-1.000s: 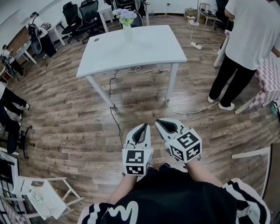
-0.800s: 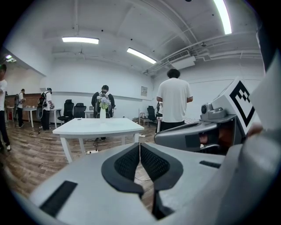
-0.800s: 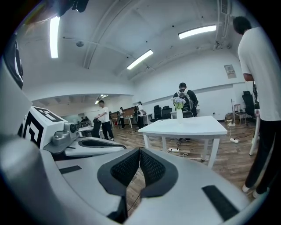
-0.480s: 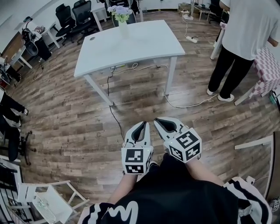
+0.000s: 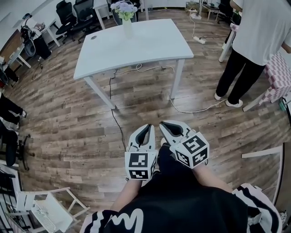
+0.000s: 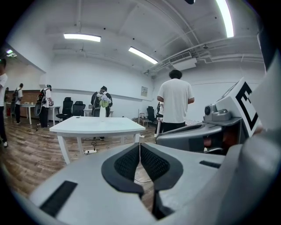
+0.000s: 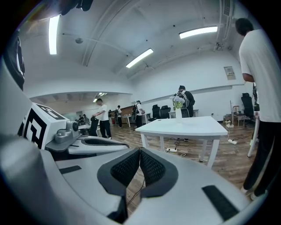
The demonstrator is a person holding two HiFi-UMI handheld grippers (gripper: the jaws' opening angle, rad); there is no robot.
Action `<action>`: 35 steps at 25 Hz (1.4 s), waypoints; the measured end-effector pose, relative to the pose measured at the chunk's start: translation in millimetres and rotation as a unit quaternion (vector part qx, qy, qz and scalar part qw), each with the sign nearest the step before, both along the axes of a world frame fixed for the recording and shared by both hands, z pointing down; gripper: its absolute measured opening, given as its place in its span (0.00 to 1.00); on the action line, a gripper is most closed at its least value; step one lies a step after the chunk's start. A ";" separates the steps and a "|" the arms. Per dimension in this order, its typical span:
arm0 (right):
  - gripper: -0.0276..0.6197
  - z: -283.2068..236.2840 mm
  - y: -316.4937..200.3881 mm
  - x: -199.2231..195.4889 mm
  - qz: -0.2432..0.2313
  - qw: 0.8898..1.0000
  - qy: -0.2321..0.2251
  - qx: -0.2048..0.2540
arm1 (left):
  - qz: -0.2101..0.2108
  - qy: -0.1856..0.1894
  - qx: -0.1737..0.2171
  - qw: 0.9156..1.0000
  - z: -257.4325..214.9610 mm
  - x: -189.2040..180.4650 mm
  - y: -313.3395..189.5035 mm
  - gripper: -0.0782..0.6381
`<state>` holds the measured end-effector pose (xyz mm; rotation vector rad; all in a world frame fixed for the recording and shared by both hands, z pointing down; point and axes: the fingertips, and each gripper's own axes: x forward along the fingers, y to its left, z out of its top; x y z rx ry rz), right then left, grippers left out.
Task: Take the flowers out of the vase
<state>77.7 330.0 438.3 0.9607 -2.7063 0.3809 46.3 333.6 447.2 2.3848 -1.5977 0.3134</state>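
At the far left of the head view, black office chairs (image 5: 72,16) stand toward the back of the room on the wood floor (image 5: 68,118). Next comes the white table (image 5: 136,50), well ahead of you. Near its far edge a pale vase (image 5: 127,28) stands upright with the flowers (image 5: 123,8) in it, their heads spreading above the rim. A dark cable (image 5: 117,125) trails over the floor from under the table toward your side.

You hold your left tool (image 5: 148,128) low in front of your body, well apart from the table. Its own view shows the black pads pressed together at the tips with nothing between them, so it grips nothing. Just beside it, your right tool (image 5: 163,124) points much the same way and leans a little toward the left one. The two tips are near each other but apart. Its jaws are also fully together and empty. In both tool views the vase and flowers look small and far off on the table, beyond the closed tips.

At the right, a person (image 5: 259,32) in a white top and dark trousers stands on the floor, apart from the table. A checked cloth (image 5: 278,77) shows at the edge of the view.
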 end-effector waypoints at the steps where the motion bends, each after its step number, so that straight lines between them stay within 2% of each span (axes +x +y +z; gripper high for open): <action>1: 0.07 0.8 -8.0 -0.2 -0.002 1.000 0.001 0.000 | -0.003 0.001 0.000 1.000 -0.1 -0.6 -7.9 0.13; 10: 0.07 -1.6 -118.2 -0.4 -0.021 1.000 -0.004 -0.002 | -0.022 -0.002 -0.009 1.000 7.3 2.4 -111.0 0.12; 17: 0.07 -18.9 -198.6 7.0 -0.029 0.999 -0.020 0.007 | -0.044 -0.006 0.011 0.999 -12.6 4.0 -187.5 0.12; 23: 0.07 -11.8 -228.3 5.0 -0.047 0.999 -0.020 0.000 | -0.051 -0.012 0.014 0.999 -10.1 8.8 -215.0 0.12; 29: 0.07 -13.8 -242.8 -4.0 -0.061 0.998 -0.022 0.000 | -0.069 -0.008 0.019 0.997 -16.7 -3.0 -231.6 0.12; 35: 0.07 -15.6 -255.7 -5.1 -0.066 0.997 -0.026 0.000 | -0.068 -0.009 0.026 0.997 -19.9 0.8 -242.5 0.12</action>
